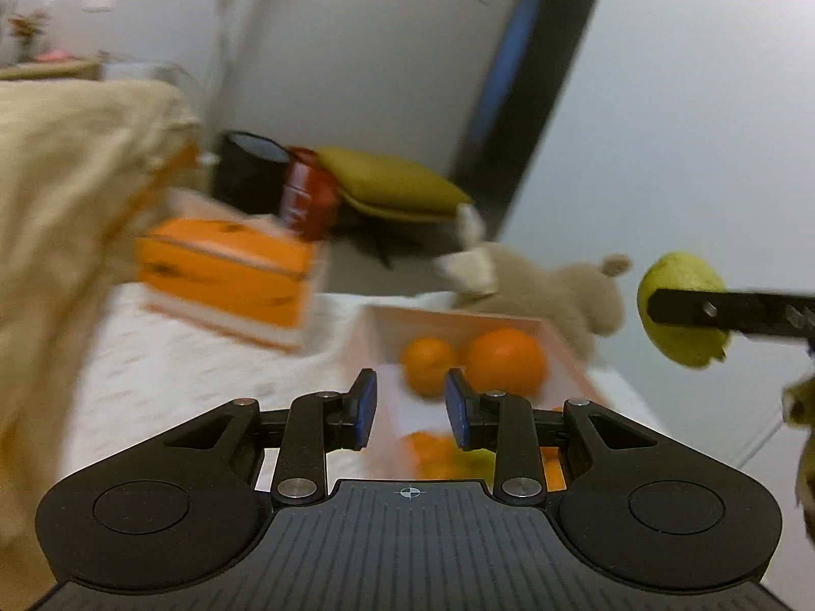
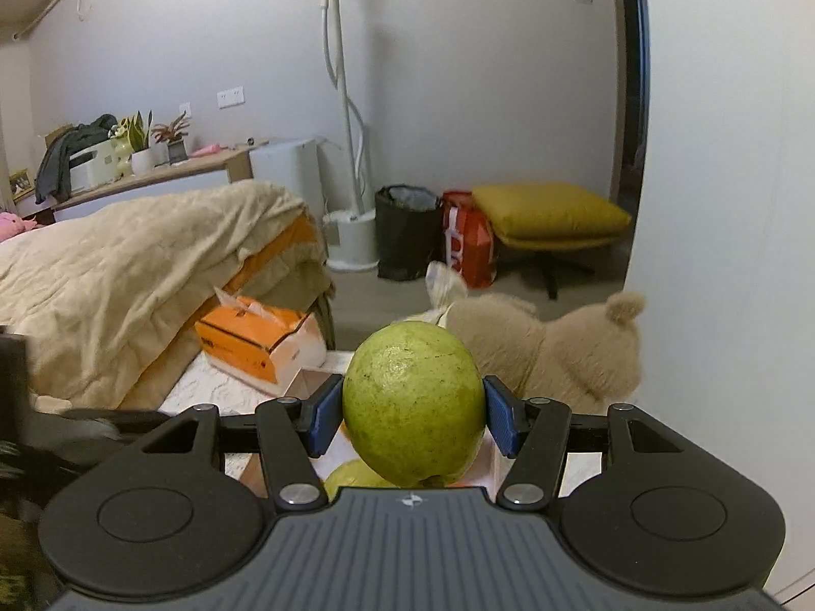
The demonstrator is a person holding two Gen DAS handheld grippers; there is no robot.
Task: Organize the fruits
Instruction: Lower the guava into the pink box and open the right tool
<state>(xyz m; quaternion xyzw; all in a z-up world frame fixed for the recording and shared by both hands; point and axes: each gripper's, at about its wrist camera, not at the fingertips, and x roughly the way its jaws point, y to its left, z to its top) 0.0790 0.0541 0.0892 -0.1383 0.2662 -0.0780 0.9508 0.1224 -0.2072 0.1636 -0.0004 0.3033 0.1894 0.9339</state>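
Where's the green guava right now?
The green guava is clamped in the right gripper, centre of the right wrist view, raised above the pink box of oranges, in front of the plush bear.

soft indoor light; left view motion-blurred, fisheye-warped.

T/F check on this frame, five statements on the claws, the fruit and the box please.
1. The right claw is clamped on a green fruit. True.
2. The left claw holds an orange. False: nothing sits between its pads; it hangs open above the box.
3. Two oranges lie at the far end of the shallow box. True.
4. The green fruit rests inside the box. False: it is held up in the air, clear of the box.
5. The orange tissue box stands to the right of the plush toy. False: it is on the left, by the beige blanket.
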